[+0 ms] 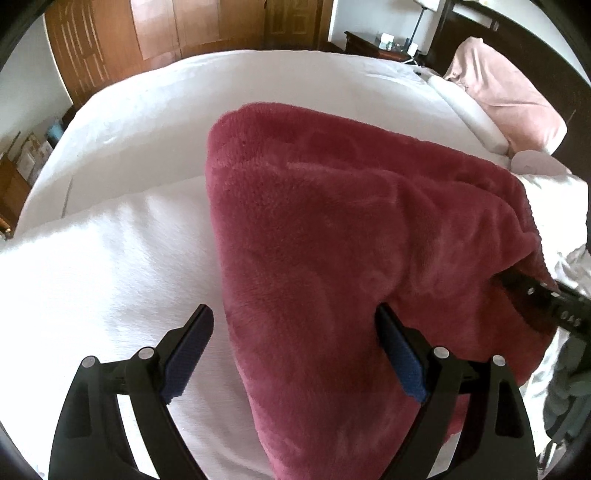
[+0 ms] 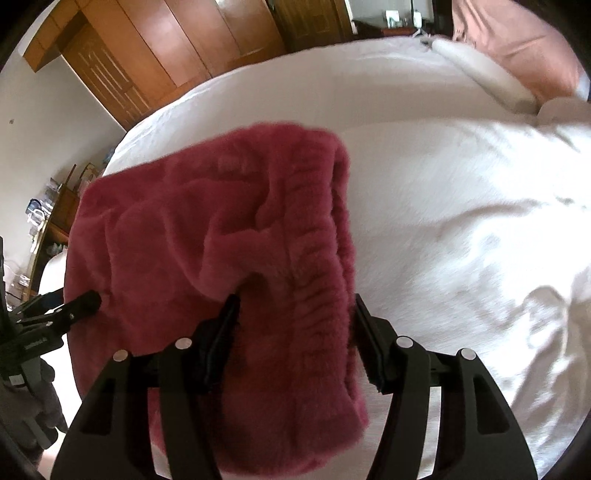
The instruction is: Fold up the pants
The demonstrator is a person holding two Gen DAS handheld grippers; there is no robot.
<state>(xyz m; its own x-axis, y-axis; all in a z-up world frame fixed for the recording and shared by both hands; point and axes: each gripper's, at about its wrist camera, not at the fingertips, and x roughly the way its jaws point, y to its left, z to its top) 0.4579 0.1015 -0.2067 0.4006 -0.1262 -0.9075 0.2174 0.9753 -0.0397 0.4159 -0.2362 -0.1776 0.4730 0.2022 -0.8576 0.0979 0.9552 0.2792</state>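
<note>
The fuzzy dark pink pants (image 1: 332, 236) lie bunched on the white bed (image 1: 155, 110). My left gripper (image 1: 295, 325) is open, its fingers wide apart, with the pants' left edge lying between them. In the right wrist view the pants (image 2: 207, 229) show their ribbed elastic waistband (image 2: 317, 258). My right gripper (image 2: 295, 306) is open, its fingers straddling the waistband. The right gripper's finger also shows in the left wrist view (image 1: 535, 291), pushed into the fabric. The left gripper shows at the left edge of the right wrist view (image 2: 79, 302).
A pink pillow (image 1: 506, 96) and a white pillow (image 1: 469, 110) lie at the head of the bed. A wooden wardrobe (image 1: 192, 26) stands beyond the bed. A nightstand with a lamp (image 1: 384, 42) stands at the far right. A rumpled white duvet (image 2: 480, 240) covers the bed.
</note>
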